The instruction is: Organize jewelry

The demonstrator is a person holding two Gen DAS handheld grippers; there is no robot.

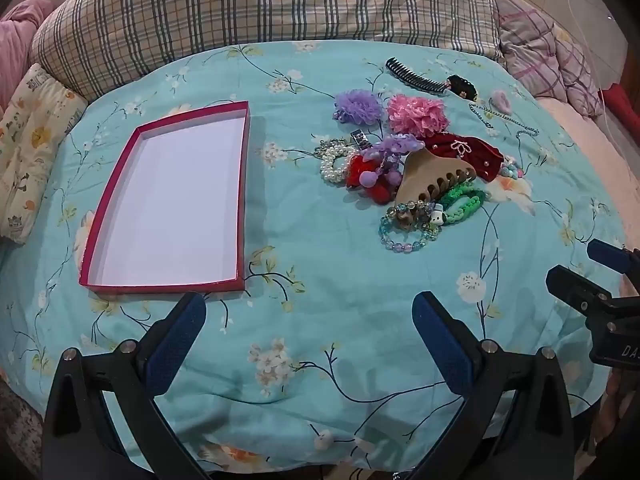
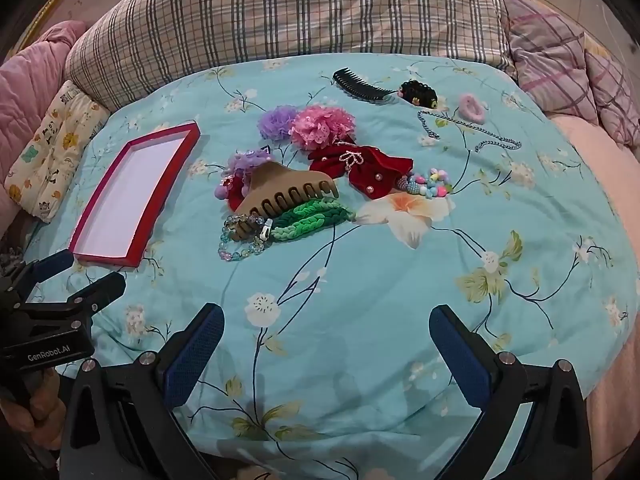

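Observation:
A red-rimmed box lid with a white inside [image 1: 172, 204] [image 2: 128, 196] lies empty on the teal floral bedspread. To its right is a pile of hair accessories and jewelry: a tan claw clip [image 1: 434, 178] [image 2: 286, 194], a glass bead bracelet [image 1: 408, 226] [image 2: 240, 240], green braided ties [image 1: 464, 202] [image 2: 310, 218], a pearl bracelet [image 1: 334, 164], a red velvet bow [image 1: 466, 150] [image 2: 362, 170], purple [image 1: 358, 106] and pink [image 1: 416, 114] [image 2: 322, 126] mesh flowers. My left gripper [image 1: 309, 312] is open and empty, near the lid's front corner. My right gripper [image 2: 326, 322] is open and empty, in front of the pile.
A black comb [image 2: 360, 82], a black clip [image 2: 418, 94], a pink scrunchie [image 2: 472, 108], a chain [image 2: 468, 128] and a pastel bead bracelet [image 2: 430, 184] lie further back. Plaid pillows [image 1: 280, 0] line the far edge. A patterned cushion [image 1: 28, 152] sits left.

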